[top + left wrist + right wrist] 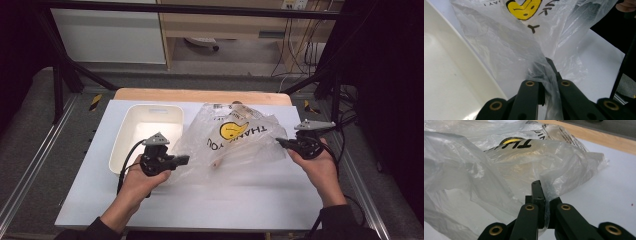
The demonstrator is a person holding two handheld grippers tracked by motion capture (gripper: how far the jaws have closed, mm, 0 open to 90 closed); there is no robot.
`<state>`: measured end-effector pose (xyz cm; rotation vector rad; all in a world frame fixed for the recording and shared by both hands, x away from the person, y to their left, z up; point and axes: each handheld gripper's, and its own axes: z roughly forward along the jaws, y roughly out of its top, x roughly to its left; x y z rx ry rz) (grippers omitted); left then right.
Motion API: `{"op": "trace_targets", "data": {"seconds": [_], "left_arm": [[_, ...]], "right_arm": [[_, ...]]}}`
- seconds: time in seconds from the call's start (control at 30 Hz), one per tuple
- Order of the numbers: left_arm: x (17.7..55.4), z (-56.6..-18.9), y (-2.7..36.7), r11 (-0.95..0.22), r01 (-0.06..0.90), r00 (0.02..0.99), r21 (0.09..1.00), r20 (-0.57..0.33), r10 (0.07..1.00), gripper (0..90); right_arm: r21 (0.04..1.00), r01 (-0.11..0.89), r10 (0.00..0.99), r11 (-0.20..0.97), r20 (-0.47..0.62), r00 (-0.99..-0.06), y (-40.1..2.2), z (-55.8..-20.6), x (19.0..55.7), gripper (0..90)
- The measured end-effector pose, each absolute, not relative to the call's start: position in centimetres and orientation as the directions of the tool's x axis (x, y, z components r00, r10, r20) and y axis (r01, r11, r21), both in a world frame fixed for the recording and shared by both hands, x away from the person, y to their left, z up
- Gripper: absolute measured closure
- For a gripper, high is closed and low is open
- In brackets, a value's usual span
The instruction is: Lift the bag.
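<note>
A thin translucent plastic bag (232,137) is spread on the white desk (210,200), just right of a white plastic bin (145,132) and overlapping that bin's right rim. A yellow smiley face (233,130) is printed on the bag with black capitals beside it; "THANK YOU" is read in the high view. In the left gripper view only the smiley, a "Y" and parts of other letters are legible; in the right gripper view the letters "TH" are made out next to the yellow print. Further small dark print is seen near the bag's far edge, too small to be read.

The left hand-held gripper (184,160) is held at the bag's left edge, beside the bin. In the left gripper view (545,72) its jaws are seen closed together with a fold of the bag film pinched between them.

The right hand-held gripper (282,142) is held at the bag's right edge. In the right gripper view (541,195) its jaws are likewise closed on a fold of the film.

A wooden strip (200,95) is noted along the desk's far edge.
</note>
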<state>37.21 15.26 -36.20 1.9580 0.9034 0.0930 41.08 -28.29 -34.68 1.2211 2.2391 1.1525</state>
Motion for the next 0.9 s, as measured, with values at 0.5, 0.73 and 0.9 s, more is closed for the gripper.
{"op": "trace_targets", "data": {"seconds": [0.5,0.73,0.9], "left_arm": [[33.4,-40.3,14.6,-0.304,0.565,0.725,0.767,-0.285,0.627,88.5],[32.6,-42.1,14.9,-0.348,0.566,0.717,0.748,-0.237,0.655,89.7],[32.0,-43.5,14.7,-0.405,0.557,0.720,0.725,-0.179,0.671,90.0]], "right_arm": [[0.752,0.602,0.838,0.267,0.127,-0.530,-29.2,-39.7,37.7,90.0],[0.706,0.649,0.850,0.285,0.127,-0.511,-29.8,-42.0,37.1,90.0],[0.671,0.676,0.865,0.303,0.105,-0.492,-30.0,-43.2,37.2,90.0]]}}
